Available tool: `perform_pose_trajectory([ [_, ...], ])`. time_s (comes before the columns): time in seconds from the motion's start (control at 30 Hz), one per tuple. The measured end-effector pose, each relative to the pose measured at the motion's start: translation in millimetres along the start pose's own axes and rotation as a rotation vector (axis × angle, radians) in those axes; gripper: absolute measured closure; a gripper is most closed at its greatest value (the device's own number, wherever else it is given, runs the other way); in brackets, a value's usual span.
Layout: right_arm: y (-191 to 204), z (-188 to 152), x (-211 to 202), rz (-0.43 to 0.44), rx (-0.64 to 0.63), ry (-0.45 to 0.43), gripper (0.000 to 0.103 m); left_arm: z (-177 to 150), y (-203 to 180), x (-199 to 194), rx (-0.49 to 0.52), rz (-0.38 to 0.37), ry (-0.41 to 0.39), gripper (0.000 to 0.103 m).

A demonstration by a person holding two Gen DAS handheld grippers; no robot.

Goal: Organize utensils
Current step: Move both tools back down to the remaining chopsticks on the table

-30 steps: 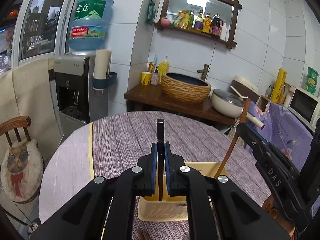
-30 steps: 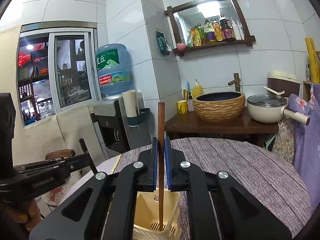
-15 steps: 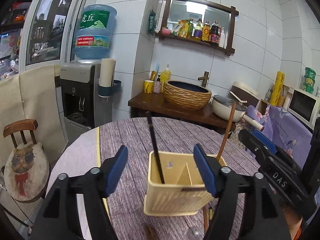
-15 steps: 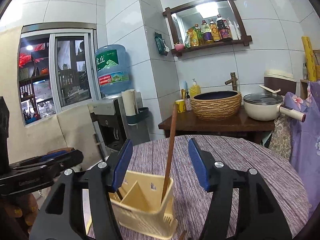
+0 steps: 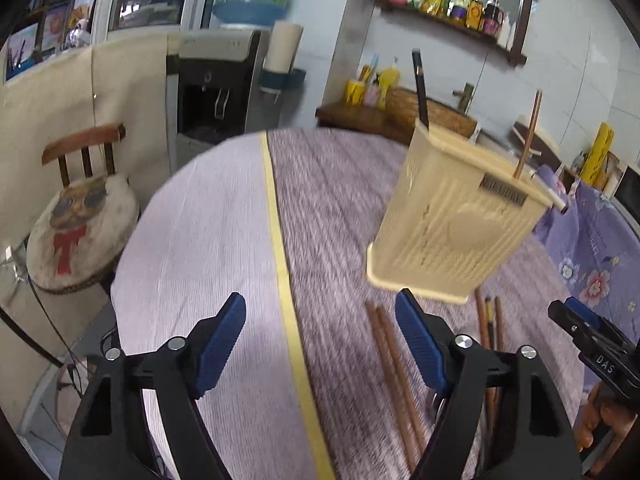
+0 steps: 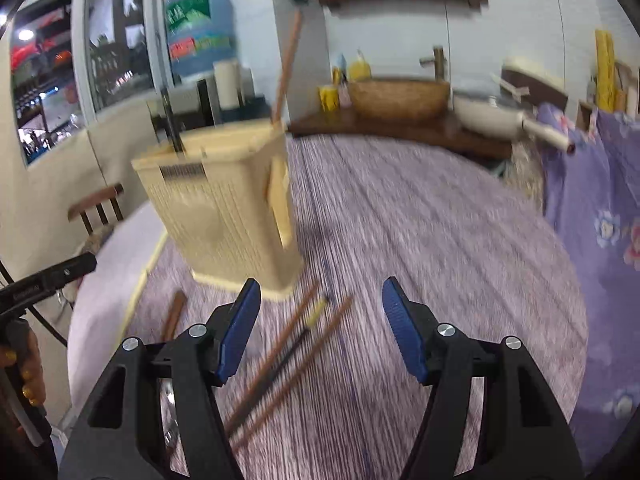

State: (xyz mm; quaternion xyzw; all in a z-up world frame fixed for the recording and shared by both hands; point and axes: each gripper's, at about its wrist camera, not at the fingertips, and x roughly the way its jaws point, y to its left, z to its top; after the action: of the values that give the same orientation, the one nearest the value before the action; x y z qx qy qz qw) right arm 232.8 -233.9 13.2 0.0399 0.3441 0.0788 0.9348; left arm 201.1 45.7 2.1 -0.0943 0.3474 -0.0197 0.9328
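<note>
Both grippers stood with their jaws spread wide and nothing between the blue pads. Left gripper (image 5: pixel 320 344) hovered low over the round table (image 5: pixel 200 240), short of the cream utensil holder (image 5: pixel 452 220) and off to that holder's left, its near pad just below the holder's base corner in the left wrist view. Right gripper (image 6: pixel 320 328) hung on the near side of the same holder (image 6: pixel 224 208), slightly to its right, equally released.

That holder stood on the purple striped cloth (image 6: pixel 420 240), just to the right of the yellow seam (image 5: pixel 280 248) that splits the tabletop. A black chopstick (image 5: pixel 420 88) rose from the holder's far left corner, and a brown chopstick (image 5: pixel 528 136) leaned out of its right side; from the right wrist the brown one (image 6: pixel 286 68) tilted upward above the holder's rim.

Loose utensils lay flat on the cloth in front of the holder. A pair of brown chopsticks (image 5: pixel 396 376) lay side by side near its base, running toward the left gripper's right finger. More sticks (image 5: pixel 490 332) lay below the holder's right corner. From the right wrist, several brown and dark sticks (image 6: pixel 288 356) lay angled just under the holder, blurred, with a lone brown stick (image 6: pixel 174 314) near its left corner.
</note>
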Motion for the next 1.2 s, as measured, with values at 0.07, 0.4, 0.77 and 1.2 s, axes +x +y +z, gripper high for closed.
perform_pose_trajectory([
  [0.07, -1.0, -9.9, 7.5, -0.019, 0.008, 0.042, 0.039, -10.8, -1.3, 5.5, 0.011, -0.008, 0.037, 0.036],
  [0.4, 8.3, -33.7, 23.1, -0.049, 0.017, 0.137, 0.042, -46.4, -28.6, 21.9, 0.103, -0.042, 0.139, 0.054],
  [0.77, 15.6, -37.4, 41.2, -0.069, 0.047, 0.184, 0.057, -52.3, -35.2, 30.2, 0.116, -0.031, 0.167, 0.061],
  [1.2, 22.3, -35.5, 46.1, -0.105, 0.007, 0.192, 0.06, -56.4, -52.5, 39.2, 0.192, 0.055, 0.166, 0.065],
])
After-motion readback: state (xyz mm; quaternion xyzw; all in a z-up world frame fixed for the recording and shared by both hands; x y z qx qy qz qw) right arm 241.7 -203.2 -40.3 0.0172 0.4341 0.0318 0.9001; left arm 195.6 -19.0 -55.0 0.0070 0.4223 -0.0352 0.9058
